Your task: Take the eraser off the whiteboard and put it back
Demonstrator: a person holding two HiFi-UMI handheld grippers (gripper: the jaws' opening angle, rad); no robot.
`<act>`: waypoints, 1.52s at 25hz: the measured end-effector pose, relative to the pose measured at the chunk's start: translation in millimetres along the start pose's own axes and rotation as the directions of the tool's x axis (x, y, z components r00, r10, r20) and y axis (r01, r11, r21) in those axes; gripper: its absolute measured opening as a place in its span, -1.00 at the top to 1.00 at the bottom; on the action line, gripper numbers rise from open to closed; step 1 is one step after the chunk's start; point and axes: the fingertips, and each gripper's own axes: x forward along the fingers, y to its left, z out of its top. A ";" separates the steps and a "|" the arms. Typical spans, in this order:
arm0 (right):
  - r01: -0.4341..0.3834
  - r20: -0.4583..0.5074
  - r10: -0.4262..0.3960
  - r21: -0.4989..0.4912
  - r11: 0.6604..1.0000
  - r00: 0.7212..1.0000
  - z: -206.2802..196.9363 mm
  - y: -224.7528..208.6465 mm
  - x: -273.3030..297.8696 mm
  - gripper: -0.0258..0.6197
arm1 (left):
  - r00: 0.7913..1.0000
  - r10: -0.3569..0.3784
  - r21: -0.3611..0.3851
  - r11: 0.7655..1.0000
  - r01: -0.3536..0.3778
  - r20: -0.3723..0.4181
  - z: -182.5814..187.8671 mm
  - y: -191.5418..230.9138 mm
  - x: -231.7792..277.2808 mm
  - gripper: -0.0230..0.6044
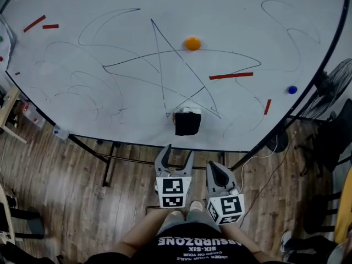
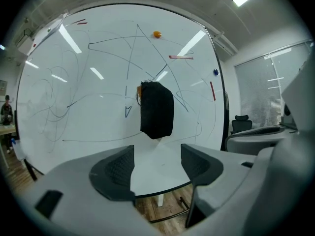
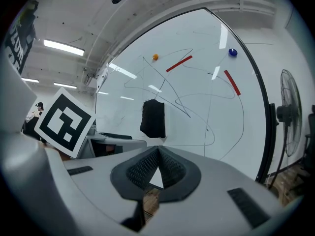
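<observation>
The dark, blocky eraser (image 1: 187, 123) clings to the scribbled whiteboard (image 1: 110, 37), straight ahead of the left hand-held gripper (image 1: 176, 156), whose jaws gape empty, and the right hand-held gripper (image 1: 218, 172), clenched on nothing.

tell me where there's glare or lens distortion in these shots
Left gripper view: ceiling-light streaks glare across the whiteboard, and the fisheye bows its frame. Right gripper view: similar streaks, stronger bowing. Head view: even light, one faint streak top left, the eraser crisp.
</observation>
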 end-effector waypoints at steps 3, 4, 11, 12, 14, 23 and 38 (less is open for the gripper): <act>0.000 -0.005 0.000 0.002 1.000 1.000 -1.5 1.3 0.1 0.92 | 1.000 -0.017 -0.017 1.000 0.017 -0.009 -4.9 0.1 -5.5 0.02; 0.000 -0.006 0.000 0.002 1.000 1.000 -1.8 1.8 0.1 0.92 | 1.000 -0.021 -0.020 1.000 0.021 -0.010 -6.1 0.1 -7.6 0.02; -0.005 -0.007 0.005 0.005 1.000 1.000 -2.2 5.8 1.5 0.92 | 0.999 -0.047 -0.045 0.998 0.047 -0.004 -12.7 2.1 -18.0 0.05; -0.006 -0.007 0.006 0.004 1.000 1.000 -2.4 6.3 1.4 0.92 | 0.999 -0.053 -0.048 0.997 0.052 -0.005 -13.6 1.7 -18.8 0.07; -0.007 -0.009 0.007 0.003 1.000 1.000 -2.8 7.3 1.6 0.92 | 0.998 -0.057 -0.048 0.997 0.056 -0.004 -15.1 1.8 -20.7 0.12; -0.013 -0.010 0.013 -0.003 1.000 1.000 -1.9 9.5 3.1 0.92 | 0.999 -0.031 -0.064 0.997 0.033 0.032 -11.2 9.4 -31.4 0.88; -0.060 -0.023 0.060 -0.025 0.998 0.998 -1.7 18.6 11.6 0.92 | 0.998 -0.051 -0.082 0.995 0.055 0.045 -6.5 14.7 -34.5 0.90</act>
